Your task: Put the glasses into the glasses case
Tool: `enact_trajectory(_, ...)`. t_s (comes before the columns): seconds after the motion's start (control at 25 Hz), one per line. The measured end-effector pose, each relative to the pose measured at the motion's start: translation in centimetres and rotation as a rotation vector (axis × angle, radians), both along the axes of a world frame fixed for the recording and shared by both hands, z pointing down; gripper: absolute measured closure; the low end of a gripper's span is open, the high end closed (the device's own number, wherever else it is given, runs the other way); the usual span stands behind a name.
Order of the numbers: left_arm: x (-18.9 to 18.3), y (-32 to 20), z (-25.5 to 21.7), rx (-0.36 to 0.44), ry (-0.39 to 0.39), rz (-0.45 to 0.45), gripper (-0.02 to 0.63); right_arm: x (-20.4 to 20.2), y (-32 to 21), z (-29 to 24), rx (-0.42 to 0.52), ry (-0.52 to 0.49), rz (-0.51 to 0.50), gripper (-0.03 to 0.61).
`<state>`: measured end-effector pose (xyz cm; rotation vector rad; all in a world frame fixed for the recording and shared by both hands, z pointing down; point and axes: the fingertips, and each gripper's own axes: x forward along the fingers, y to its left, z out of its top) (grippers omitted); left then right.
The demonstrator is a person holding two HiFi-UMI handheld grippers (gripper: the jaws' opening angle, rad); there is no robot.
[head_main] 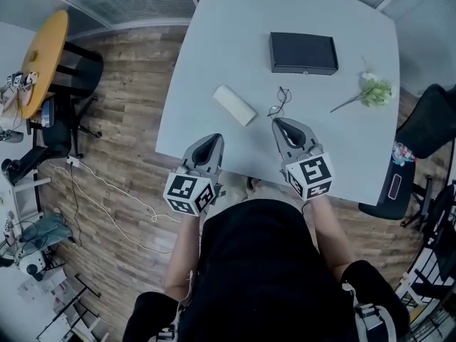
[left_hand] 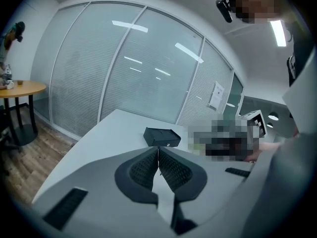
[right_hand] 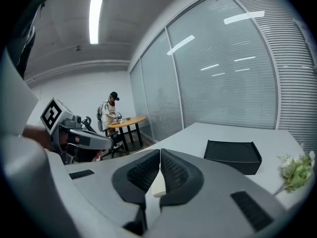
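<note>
The thin wire-framed glasses (head_main: 279, 102) lie on the pale table (head_main: 214, 41), just beyond the tip of my right gripper (head_main: 276, 122). The black rectangular glasses case (head_main: 303, 53) sits farther back. It shows ahead in the left gripper view (left_hand: 161, 136) and to the right in the right gripper view (right_hand: 234, 155). My left gripper (head_main: 213, 138) hovers at the table's near edge, short of a white oblong object (head_main: 235, 105). Both pairs of jaws are shut with nothing between them, as the left gripper (left_hand: 158, 149) and the right gripper (right_hand: 160, 152) show in their own views.
A small sprig of flowers (head_main: 370, 91) lies at the table's right, also seen in the right gripper view (right_hand: 297, 170). Black chairs (head_main: 395, 184) stand right of the table. A round yellow table (head_main: 44, 55) stands on the wooden floor at far left, and a person (right_hand: 112, 112) sits by it.
</note>
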<state>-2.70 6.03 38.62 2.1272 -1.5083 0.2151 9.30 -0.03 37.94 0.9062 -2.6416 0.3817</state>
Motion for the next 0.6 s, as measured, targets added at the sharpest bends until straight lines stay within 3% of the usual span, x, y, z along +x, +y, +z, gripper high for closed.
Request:
enact_trajectory(0.32, -1.2, -2.5, 3.3, -0.098, -0.043, 0.09, 0.591, -2.4, -0.7, 1.9, -0.052, 0.081, 0.005, 0.546)
enact_trajectory(0.6, -2.9, -4.4, 7.1, -0.194, -0.145, 0.263, 0.591, -4.9, -1.3, 3.4, -0.101, 0.142, 0.061, 0.532)
